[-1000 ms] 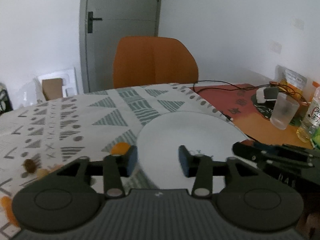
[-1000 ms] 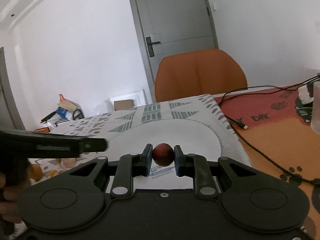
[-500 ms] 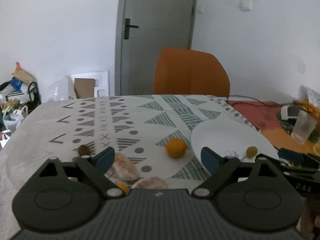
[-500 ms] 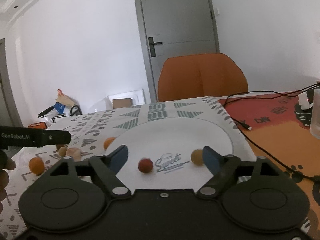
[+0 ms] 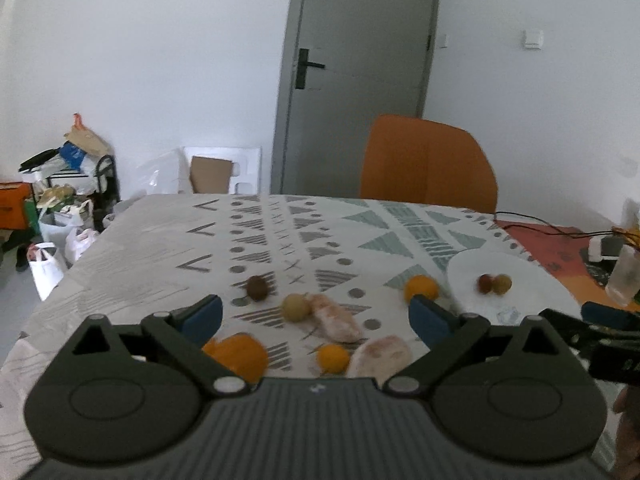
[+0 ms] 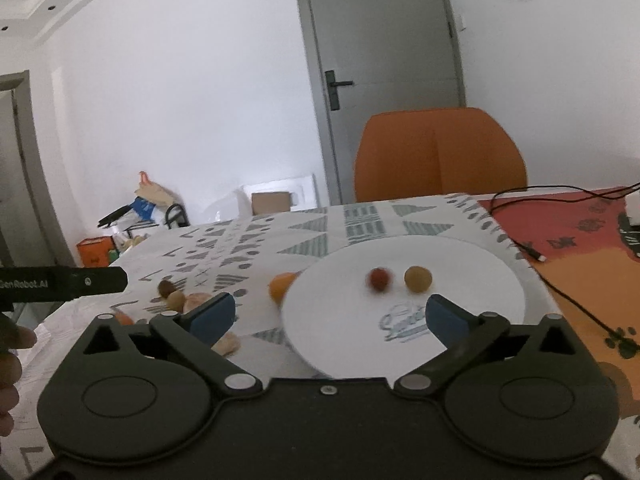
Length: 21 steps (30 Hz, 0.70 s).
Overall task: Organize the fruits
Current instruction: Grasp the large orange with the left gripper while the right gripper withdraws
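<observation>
A white plate (image 6: 460,268) lies on the patterned tablecloth with a red fruit (image 6: 379,279) and a yellow-green fruit (image 6: 417,278) on it; the plate also shows in the left wrist view (image 5: 532,292). My right gripper (image 6: 330,316) is open and empty above the plate's near-left edge. My left gripper (image 5: 316,316) is open and empty above loose fruits: a brown one (image 5: 257,287), a yellow-green one (image 5: 296,307), oranges (image 5: 421,288) (image 5: 333,358) (image 5: 238,354) and two pale pink pieces (image 5: 335,322).
An orange chair (image 5: 428,164) stands behind the table. A red-orange mat with a black cable (image 6: 560,248) lies right of the plate, with a plastic cup (image 5: 624,276) at the far right. Bags and boxes (image 5: 60,200) clutter the floor at left.
My right gripper opened and let go of the red fruit onto the plate, then drew back. My left gripper opened wide and swung left from the plate to the loose fruits.
</observation>
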Motion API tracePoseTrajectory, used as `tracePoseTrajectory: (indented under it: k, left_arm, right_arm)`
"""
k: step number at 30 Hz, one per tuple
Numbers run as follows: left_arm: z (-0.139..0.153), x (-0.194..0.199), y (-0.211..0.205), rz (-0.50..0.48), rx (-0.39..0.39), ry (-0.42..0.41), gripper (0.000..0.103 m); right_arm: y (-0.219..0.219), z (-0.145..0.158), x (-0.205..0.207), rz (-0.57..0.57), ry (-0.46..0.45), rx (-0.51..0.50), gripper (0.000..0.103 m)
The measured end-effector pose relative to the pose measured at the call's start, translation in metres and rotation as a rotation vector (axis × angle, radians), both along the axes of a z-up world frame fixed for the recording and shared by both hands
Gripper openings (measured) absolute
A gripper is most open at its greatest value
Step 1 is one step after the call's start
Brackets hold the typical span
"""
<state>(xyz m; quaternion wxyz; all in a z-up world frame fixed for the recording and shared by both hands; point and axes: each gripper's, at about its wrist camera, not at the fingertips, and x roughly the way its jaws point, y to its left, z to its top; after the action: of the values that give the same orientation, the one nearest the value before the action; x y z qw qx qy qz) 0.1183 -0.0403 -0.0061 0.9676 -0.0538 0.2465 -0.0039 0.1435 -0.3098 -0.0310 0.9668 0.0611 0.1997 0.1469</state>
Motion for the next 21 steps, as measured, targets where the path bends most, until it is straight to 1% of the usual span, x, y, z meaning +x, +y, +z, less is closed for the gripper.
tracePoseTrajectory:
  k: [2,6,14,17,19,21]
  left_arm:
    - [-0.005,0.000,0.008,0.020,-0.005,0.020,0.099]
    - [-0.013,-0.001,0.023,0.031,-0.041,0.041,0.099]
    - [-0.025,-0.003,0.041,0.040,-0.064,0.041,0.097]
    - [-0.031,0.000,0.046,0.042,-0.083,0.047,0.094]
    - [-0.035,0.001,0.048,0.038,-0.092,0.052,0.085]
    - [-0.040,0.005,0.049,0.034,-0.097,0.062,0.078]
  right_arm:
    - [0.006,0.001,0.000,0.009,0.009,0.004,0.103]
    - [0.017,0.002,-0.002,0.031,0.015,-0.007,0.103]
    - [0.039,0.000,0.000,0.076,0.044,-0.005,0.103]
    - [0.047,-0.001,0.000,0.095,0.046,-0.008,0.100]
    - [0.054,-0.001,-0.001,0.115,0.046,-0.019,0.097]
    - [0.059,-0.003,0.000,0.127,0.056,-0.026,0.093]
